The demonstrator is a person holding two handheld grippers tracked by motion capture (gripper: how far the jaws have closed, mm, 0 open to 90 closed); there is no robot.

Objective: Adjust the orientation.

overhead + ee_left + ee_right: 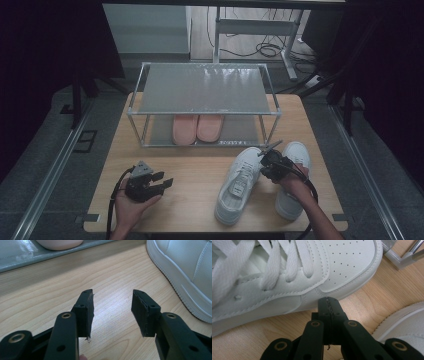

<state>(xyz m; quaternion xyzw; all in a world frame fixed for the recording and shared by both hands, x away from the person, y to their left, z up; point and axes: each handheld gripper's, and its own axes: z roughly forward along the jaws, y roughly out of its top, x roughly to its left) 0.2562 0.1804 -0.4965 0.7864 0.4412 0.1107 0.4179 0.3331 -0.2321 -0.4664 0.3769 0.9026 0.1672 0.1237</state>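
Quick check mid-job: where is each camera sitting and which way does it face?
High view: above the person's side, facing forward and down on the table; both forearms, left tool, right tool.
Left gripper view: low over the table, its open jaws facing the rack.
Right gripper view: its shut jaws pointing at a white sneaker.
Shared: that sneaker lies in all three.

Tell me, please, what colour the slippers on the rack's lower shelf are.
Pink slippers, best in the high view.
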